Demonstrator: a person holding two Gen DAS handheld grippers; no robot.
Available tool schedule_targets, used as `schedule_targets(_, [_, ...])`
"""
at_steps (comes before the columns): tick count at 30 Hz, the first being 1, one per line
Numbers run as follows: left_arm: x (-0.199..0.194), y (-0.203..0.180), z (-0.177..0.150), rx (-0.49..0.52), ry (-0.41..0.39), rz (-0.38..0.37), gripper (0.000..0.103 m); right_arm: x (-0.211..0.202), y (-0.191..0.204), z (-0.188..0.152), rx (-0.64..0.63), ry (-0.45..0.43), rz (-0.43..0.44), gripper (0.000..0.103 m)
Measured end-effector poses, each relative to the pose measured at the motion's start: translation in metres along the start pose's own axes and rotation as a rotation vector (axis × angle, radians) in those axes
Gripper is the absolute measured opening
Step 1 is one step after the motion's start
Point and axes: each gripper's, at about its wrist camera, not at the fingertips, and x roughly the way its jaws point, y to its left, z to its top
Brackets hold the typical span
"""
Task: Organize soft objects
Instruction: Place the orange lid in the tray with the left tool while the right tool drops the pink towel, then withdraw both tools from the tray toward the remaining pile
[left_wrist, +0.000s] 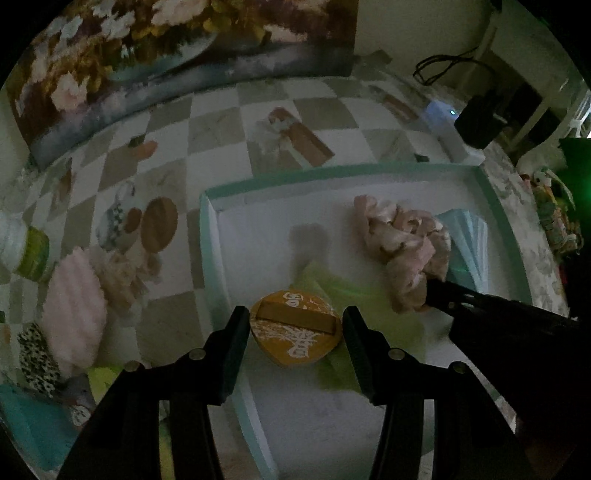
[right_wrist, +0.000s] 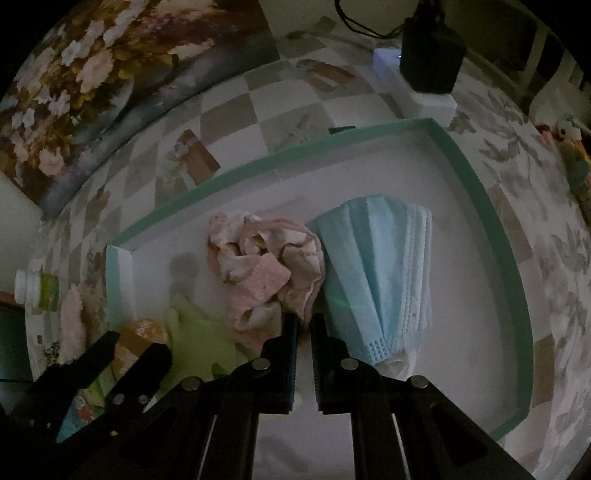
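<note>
A white tray with a teal rim (left_wrist: 340, 170) (right_wrist: 476, 184) holds a crumpled pink cloth (left_wrist: 402, 240) (right_wrist: 269, 266), a stack of blue face masks (left_wrist: 467, 236) (right_wrist: 380, 266), a light green cloth (left_wrist: 354, 295) (right_wrist: 199, 332) and an orange round pad with white characters (left_wrist: 293, 328) (right_wrist: 142, 334). My left gripper (left_wrist: 295, 347) is open, its jaws either side of the orange pad. My right gripper (right_wrist: 303, 328) is shut on the near edge of the pink cloth; it shows in the left wrist view (left_wrist: 436, 291).
Left of the tray on the checked tablecloth lie a fluffy pink item (left_wrist: 74, 306), a leopard-print piece (left_wrist: 35, 354), a teal item (left_wrist: 29, 424) and a white-green bottle (left_wrist: 22, 249). A white box with a black adapter (right_wrist: 424, 74) stands behind the tray.
</note>
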Motion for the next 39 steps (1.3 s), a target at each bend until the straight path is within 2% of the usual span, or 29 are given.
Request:
schedule_targets(4, [0.008,0.002,-0.001,-0.013,0.033,-0.002,0.057,0.002,0.006,0.000,-0.026,0.010,-0.024,0.010])
schedule_targets(5, [0.010,0.002,-0.002,-0.017,0.042,-0.005,0.062,0.002,0.008,0.000,-0.034,0.011,-0.031,0.010])
schedule_targets(8, [0.010,0.004,-0.002,-0.025,0.051,-0.005,0.071,0.000,0.011,0.001,-0.051,0.015,-0.056,0.014])
schedule_targets(10, [0.009,0.005,-0.002,-0.035,0.047,-0.031,0.076,-0.004,0.012,0.002,-0.050,0.013,-0.058,0.027])
schedule_targets(13, [0.005,0.006,-0.001,-0.046,0.043,-0.058,0.082,-0.011,0.016,0.007,-0.045,-0.005,-0.061,0.039])
schedule_targets(18, [-0.014,0.002,0.004,-0.038,0.012,-0.074,0.083,-0.033,0.016,0.013,-0.041,-0.061,-0.038,0.040])
schedule_targets(21, [-0.028,0.007,0.006,-0.054,-0.005,-0.042,0.084,-0.053,0.016,0.015,-0.035,-0.103,-0.017,0.040])
schedule_targets(27, [-0.053,0.035,0.010,-0.159,-0.080,-0.007,0.091,-0.087,0.012,0.012,-0.029,-0.181,-0.042,0.053])
schedule_targets(30, [-0.061,0.049,0.011,-0.199,-0.110,0.019,0.099,-0.086,0.015,0.016,-0.032,-0.185,-0.053,0.065])
schedule_targets(32, [-0.066,0.060,0.010,-0.224,-0.122,0.039,0.099,-0.084,0.016,0.016,-0.029,-0.179,-0.063,0.069])
schedule_targets(36, [-0.065,0.079,0.011,-0.279,-0.121,0.087,0.100,-0.079,0.012,0.014,-0.013,-0.159,-0.058,0.085])
schedule_targets(39, [-0.066,0.098,0.009,-0.329,-0.127,0.084,0.100,-0.077,0.014,0.013,-0.030,-0.173,-0.091,0.103])
